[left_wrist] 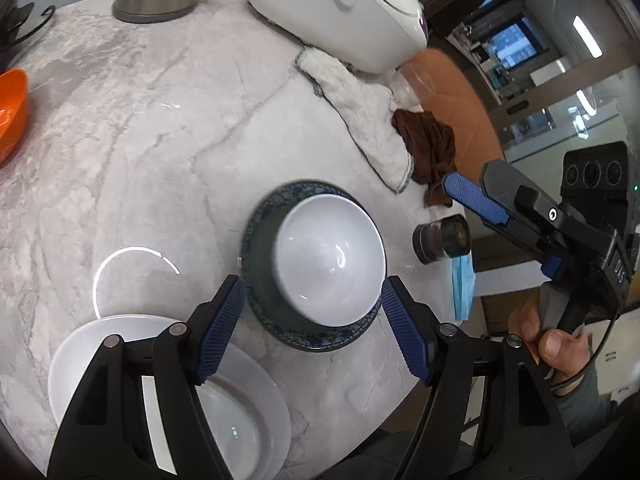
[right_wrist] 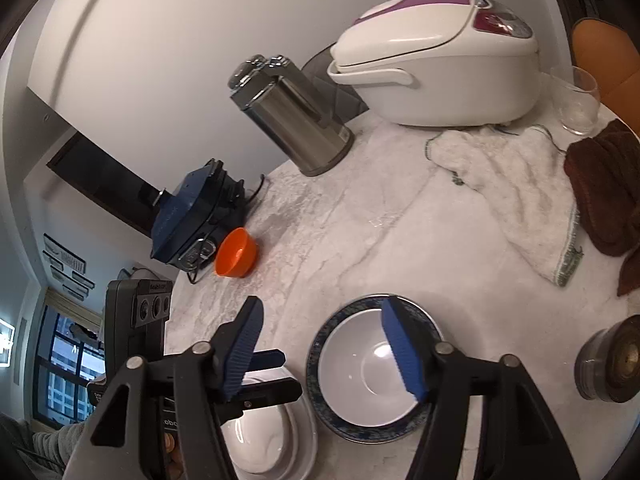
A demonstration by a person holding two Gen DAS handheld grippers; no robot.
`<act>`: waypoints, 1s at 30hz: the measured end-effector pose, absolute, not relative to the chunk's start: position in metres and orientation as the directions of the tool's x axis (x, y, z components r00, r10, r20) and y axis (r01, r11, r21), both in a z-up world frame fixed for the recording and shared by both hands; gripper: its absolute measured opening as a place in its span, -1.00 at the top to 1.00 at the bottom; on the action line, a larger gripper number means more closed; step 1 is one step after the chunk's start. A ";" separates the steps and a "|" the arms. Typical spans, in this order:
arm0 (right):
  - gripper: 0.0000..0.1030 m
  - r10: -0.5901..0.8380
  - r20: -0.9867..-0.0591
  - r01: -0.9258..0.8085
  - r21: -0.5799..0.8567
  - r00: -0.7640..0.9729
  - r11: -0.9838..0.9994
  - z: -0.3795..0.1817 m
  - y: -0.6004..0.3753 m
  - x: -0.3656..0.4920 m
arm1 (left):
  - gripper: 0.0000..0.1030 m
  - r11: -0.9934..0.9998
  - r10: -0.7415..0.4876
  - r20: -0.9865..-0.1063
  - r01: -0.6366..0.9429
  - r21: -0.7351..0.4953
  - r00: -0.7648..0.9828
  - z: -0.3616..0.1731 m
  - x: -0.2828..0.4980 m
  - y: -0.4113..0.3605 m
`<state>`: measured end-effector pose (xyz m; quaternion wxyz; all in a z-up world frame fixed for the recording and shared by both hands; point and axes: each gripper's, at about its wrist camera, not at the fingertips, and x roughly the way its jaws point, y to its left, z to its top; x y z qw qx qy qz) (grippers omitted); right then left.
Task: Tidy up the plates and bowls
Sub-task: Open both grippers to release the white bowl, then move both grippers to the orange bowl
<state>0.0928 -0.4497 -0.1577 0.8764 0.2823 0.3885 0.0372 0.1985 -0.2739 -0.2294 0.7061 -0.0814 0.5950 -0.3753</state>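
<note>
Left gripper (left_wrist: 312,326) held above the marble table (left_wrist: 160,140), jaws apart and empty, framing the white bowl (left_wrist: 328,260) without touching it. White bowl seated inside the dark blue-rimmed plate (left_wrist: 256,240), slightly off centre toward the right side of that plate in the left wrist view. Down at lower left, a second white bowl (left_wrist: 224,428) resting on a white plate (left_wrist: 80,344), partly hidden behind the gripper's black frame.

Right gripper (right_wrist: 324,350) likewise spread wide with nothing clamped, hovering over the same bowl-and-plate pair, right pad overlapping the bowl's rim in the picture only.

Seen only from the left wrist: the right gripper from the side, blue pad pointing toward the table, with the person's hand (left_wrist: 548,344) wrapped around its handle; a blue face mask (left_wrist: 464,288) hanging over the table edge just beside a dark cylindrical grinder (left_wrist: 440,240).

Seen only from the right wrist: the full white rice cooker (right_wrist: 436,68) with purple lid panel, the whole steel kettle (right_wrist: 292,116), a dark blue appliance (right_wrist: 192,216) near the wall, a clear glass (right_wrist: 580,100), and the orange bowl (right_wrist: 236,258) complete rather than cropped.

Common to both: white towel (left_wrist: 360,120) and brown cloth (left_wrist: 428,152) beyond the plate.
</note>
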 end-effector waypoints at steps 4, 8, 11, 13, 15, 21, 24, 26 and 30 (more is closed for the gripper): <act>-0.35 0.356 -0.652 0.105 0.558 0.669 0.823 -0.156 -0.426 0.116 | -0.35 0.771 -0.614 -0.776 0.319 -0.551 0.142 -0.220 0.224 -0.196; -0.35 0.433 -0.648 0.053 0.590 0.627 0.806 -0.158 -0.399 0.148 | -0.35 0.848 -0.529 -0.809 0.180 -0.498 0.258 -0.221 0.253 -0.110; -0.35 0.502 -0.626 -0.011 0.619 0.597 0.785 -0.154 -0.376 0.180 | -0.35 0.878 -0.475 -0.825 0.108 -0.466 0.305 -0.225 0.270 -0.064; -0.35 0.548 -0.607 -0.042 0.647 0.575 0.761 -0.152 -0.362 0.207 | -0.37 0.883 -0.462 -0.828 0.075 -0.464 0.317 -0.230 0.282 -0.046; -0.35 0.569 -0.612 -0.055 0.653 0.549 0.755 -0.152 -0.349 0.237 | -0.37 0.886 -0.454 -0.832 0.059 -0.460 0.320 -0.235 0.294 -0.034; -0.36 0.547 -0.689 -0.064 0.593 0.475 0.803 -0.169 -0.315 0.325 | -0.37 0.871 -0.475 -0.830 0.023 -0.491 0.293 -0.261 0.346 -0.024; -0.35 0.539 -0.723 -0.052 0.577 0.433 0.815 -0.188 -0.306 0.357 | -0.37 0.874 -0.474 -0.838 0.027 -0.486 0.269 -0.276 0.368 -0.025; -0.36 0.530 -0.748 -0.043 0.562 0.399 0.826 -0.204 -0.299 0.374 | -0.37 0.874 -0.474 -0.842 0.024 -0.485 0.260 -0.283 0.382 -0.025; -0.35 0.540 -0.771 -0.003 0.573 0.338 0.819 -0.237 -0.292 0.404 | -0.37 0.871 -0.478 -0.840 0.012 -0.492 0.257 -0.297 0.406 -0.021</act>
